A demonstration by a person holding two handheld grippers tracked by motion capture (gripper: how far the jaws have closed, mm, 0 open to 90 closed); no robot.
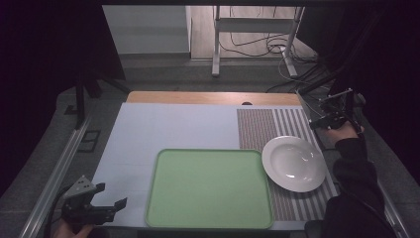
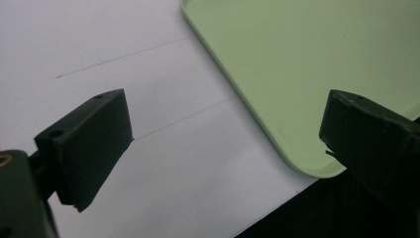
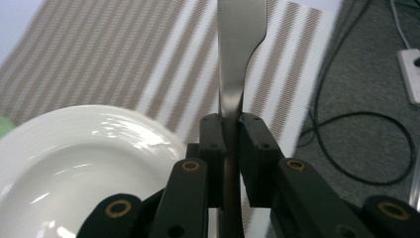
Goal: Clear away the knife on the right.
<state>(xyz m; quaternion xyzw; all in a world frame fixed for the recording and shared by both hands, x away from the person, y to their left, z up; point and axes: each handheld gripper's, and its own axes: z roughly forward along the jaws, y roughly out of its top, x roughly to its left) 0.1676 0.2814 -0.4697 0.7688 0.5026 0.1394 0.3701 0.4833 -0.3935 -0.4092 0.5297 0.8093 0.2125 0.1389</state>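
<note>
Metal utensil [image 3: 240,44] first, since the work turned on it: it sat at the far right of the scene, clamped on its narrow part by the right claw [image 3: 231,124], its broader flat end reaching out over the striped placemat [image 1: 262,129].

From where I stood, the pale surface [image 1: 163,129] looked laid out for setting a place. The green tray [image 1: 208,188] lay bare at the near middle, probably as the spot things came from or went back to. The placemat lay to its right, running from the far edge toward the near one. The white plate [image 1: 293,163] rested on the mat with its left rim just over the tray's right edge. I took the utensil to be meant for the free stripes beside the plate, and pinching it edge-on kept it steady for laying down.

The right claw [image 1: 324,119] hung beyond the plate, above the mat's far right edge. The left claw [image 1: 111,195] waited at the near left corner, released and empty. Seen along it, the left claw [image 2: 228,134] stood wide over bare surface, with the tray's corner [image 2: 297,74] just ahead. It seemed to be kept out of the way.

Much was hard to read. The utensil's working end was cut off at the top of the right gripper view, so I couldn't say knife, spoon or fork. From above it was too thin and dim to pick out with confidence. The sides of the room were dark, and the person's arms were mostly out of sight.
</note>
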